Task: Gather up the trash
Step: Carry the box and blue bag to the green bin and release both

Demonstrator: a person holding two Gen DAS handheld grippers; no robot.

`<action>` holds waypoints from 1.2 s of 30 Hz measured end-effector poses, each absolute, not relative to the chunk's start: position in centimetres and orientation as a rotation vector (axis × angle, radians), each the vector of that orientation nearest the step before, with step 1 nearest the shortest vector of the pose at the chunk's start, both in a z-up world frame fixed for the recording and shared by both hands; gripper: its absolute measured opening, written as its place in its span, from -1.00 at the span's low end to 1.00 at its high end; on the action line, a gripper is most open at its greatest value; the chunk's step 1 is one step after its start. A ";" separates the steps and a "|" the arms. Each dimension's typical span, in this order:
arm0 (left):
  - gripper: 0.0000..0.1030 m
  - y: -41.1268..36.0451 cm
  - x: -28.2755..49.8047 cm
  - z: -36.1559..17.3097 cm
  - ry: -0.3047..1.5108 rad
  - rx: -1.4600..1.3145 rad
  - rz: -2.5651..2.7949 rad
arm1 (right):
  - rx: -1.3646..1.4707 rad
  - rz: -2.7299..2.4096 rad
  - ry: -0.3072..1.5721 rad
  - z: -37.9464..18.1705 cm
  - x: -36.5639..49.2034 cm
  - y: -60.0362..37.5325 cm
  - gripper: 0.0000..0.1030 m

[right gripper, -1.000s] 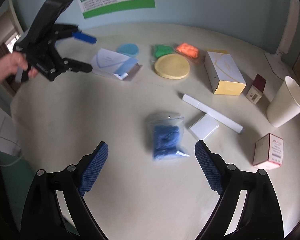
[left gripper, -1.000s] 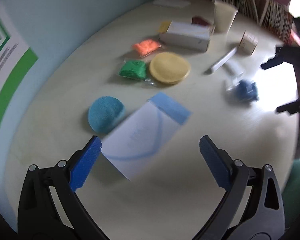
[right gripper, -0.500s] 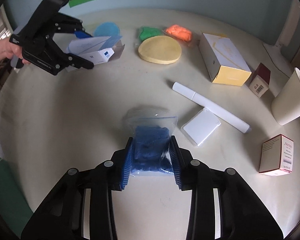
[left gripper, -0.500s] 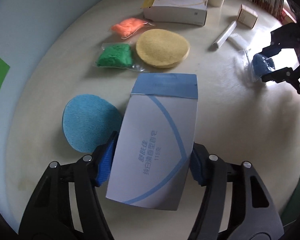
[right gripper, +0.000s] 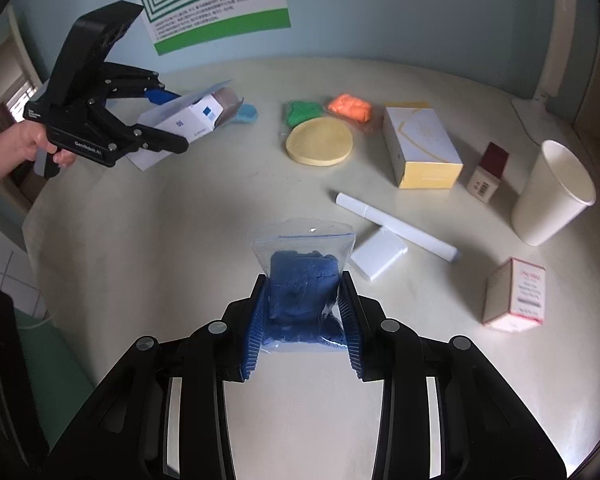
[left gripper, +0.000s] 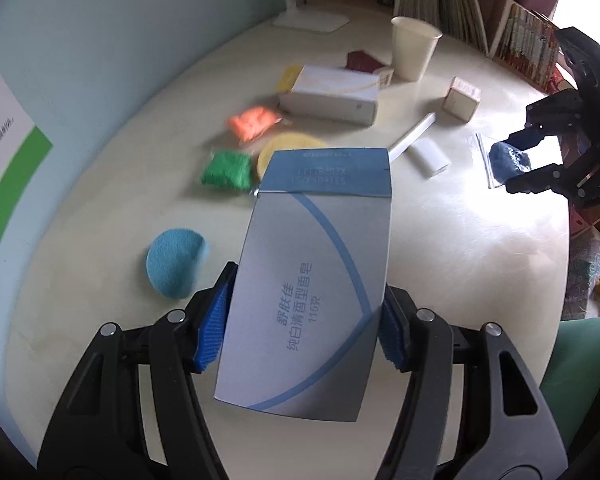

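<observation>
**A:** What does the left gripper (left gripper: 302,322) hold?

**B:** It is clamped on the soap box (left gripper: 312,280), a flat blue-and-white carton. The blue pads (left gripper: 214,330) press its two long edges, so the carton's long axis runs straight out along the fingers, with the dark blue flap end farthest from the tool. In the right wrist view the box (right gripper: 184,120) appears lifted clear of the table (right gripper: 220,208), on the side of the yellow sponge (right gripper: 320,141) away from the paper cup (right gripper: 552,196).

**A:** And the right gripper (right gripper: 304,312)?

**B:** It is clenched on the bag of blue clay (right gripper: 302,292). The jaws pinch the lump at the sides and the zip edge points forward, away from the tool. The bag sits on the near side of the yellow sponge, just beside the white pad (right gripper: 378,254) and the white pen (right gripper: 396,228). Whether it is fully off the surface cannot be told.

**A:** Which relation governs the next move?

**B:** Each piece of trash already lies in line with its own tool, so no regrasp seems needed. No bin shows in either view. Judging from that, both arms must carry their loads away from the yellow sponge towards a container out of frame.
</observation>
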State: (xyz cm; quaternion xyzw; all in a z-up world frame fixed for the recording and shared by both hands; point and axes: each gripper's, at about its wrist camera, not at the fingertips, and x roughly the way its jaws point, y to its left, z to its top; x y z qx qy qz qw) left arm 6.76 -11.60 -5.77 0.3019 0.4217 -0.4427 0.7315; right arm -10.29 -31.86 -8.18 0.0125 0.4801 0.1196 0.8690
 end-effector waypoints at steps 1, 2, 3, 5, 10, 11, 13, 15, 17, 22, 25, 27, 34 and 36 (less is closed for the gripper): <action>0.16 -11.7 6.1 -5.2 0.918 0.673 -0.975 | 0.030 0.247 1.001 -8.0 -10.8 -32.0 -0.30; 0.16 -12.0 5.7 -5.1 0.911 0.681 -0.979 | 0.036 0.240 0.996 -7.8 -11.3 -32.2 -0.30; 0.16 -12.2 5.1 -4.9 0.904 0.686 -0.987 | 0.042 0.228 0.989 -7.4 -12.2 -32.4 -0.30; 0.16 -13.1 3.5 -4.4 0.884 0.698 -1.016 | 0.055 0.205 0.976 -6.8 -14.0 -32.9 -0.30; 0.16 -16.7 -0.5 -3.9 0.858 0.753 -1.139 | 0.120 0.091 0.968 -6.2 -19.7 -34.6 -0.30; 0.16 -17.5 -1.5 -4.0 0.853 0.763 -1.170 | 0.138 0.062 0.968 -6.1 -21.2 -35.0 -0.30; 0.16 -19.6 -3.7 -4.2 0.842 0.788 -1.248 | 0.170 0.007 0.968 -6.1 -24.1 -35.6 -0.30; 0.16 -21.5 -6.0 -4.5 0.829 0.812 -1.322 | 0.212 -0.058 0.970 -6.2 -27.6 -36.4 -0.30; 0.16 -23.8 -9.0 -4.9 0.822 0.841 -1.400 | 0.240 -0.110 0.972 -6.5 -30.1 -37.1 -0.30; 0.16 -28.9 -16.7 -6.3 0.814 0.908 -1.544 | 0.329 -0.223 0.978 -7.7 -38.8 -38.8 -0.30; 0.16 -31.8 -21.5 -7.4 0.835 0.948 -1.603 | 0.386 -0.269 0.985 -8.9 -43.1 -39.9 -0.30; 0.16 -33.2 -24.2 -8.2 0.860 0.965 -1.636 | 0.428 -0.292 0.997 -10.3 -46.3 -40.7 -0.30; 0.16 -38.1 -33.2 -14.2 1.010 1.049 -1.705 | 0.581 -0.326 1.042 -17.0 -55.1 -44.0 -0.30; 0.16 -39.3 -35.0 -16.4 1.064 1.060 -1.712 | 0.619 -0.321 1.054 -19.6 -56.6 -44.9 -0.30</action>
